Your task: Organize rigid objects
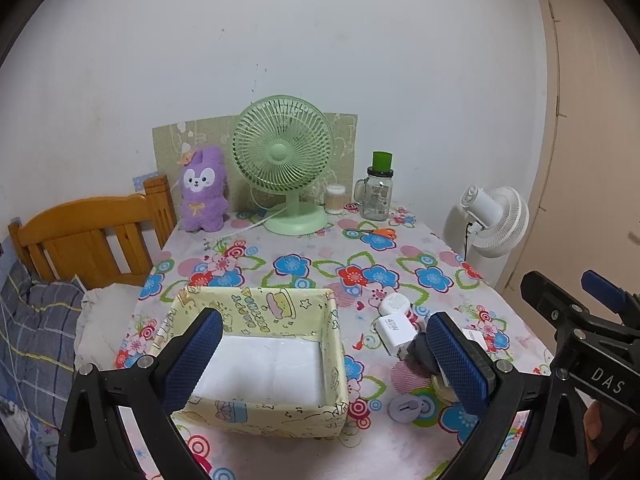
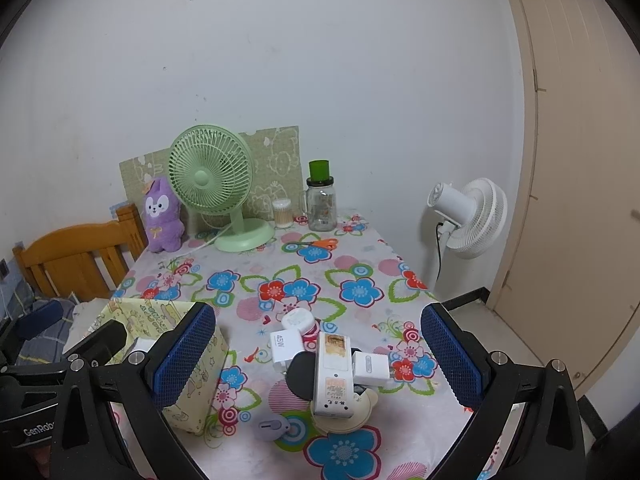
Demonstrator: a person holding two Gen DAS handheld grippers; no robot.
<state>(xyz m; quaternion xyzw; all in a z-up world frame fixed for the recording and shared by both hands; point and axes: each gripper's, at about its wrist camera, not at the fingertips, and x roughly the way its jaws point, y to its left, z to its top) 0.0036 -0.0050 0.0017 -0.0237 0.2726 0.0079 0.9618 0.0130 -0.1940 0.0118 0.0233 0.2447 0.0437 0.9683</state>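
A yellow cartoon-print box (image 1: pixel 264 408) with a white bottom sits on the flowered table; my left gripper (image 1: pixel 324 360) is open and empty above it. To its right lies a pile of small objects: a white 45W charger (image 2: pixel 285 346), a white remote-like device (image 2: pixel 334 372), a white adapter (image 2: pixel 372 368), a round white case (image 2: pixel 297 320), a black disc (image 2: pixel 302 372), a cream holder (image 2: pixel 344 420) and a grey-purple disc (image 2: pixel 272 426). My right gripper (image 2: pixel 318 356) is open and empty above the pile. The box also shows in the right wrist view (image 2: pixel 200 384).
At the table's back stand a green desk fan (image 1: pixel 282 164), a purple plush (image 1: pixel 202 190), a cotton-swab tub (image 1: pixel 335 199), a glass jar with green lid (image 1: pixel 377 192) and orange scissors (image 1: pixel 380 233). A wooden bed frame (image 1: pixel 84 236) is left, a white floor fan (image 2: pixel 466 216) right.
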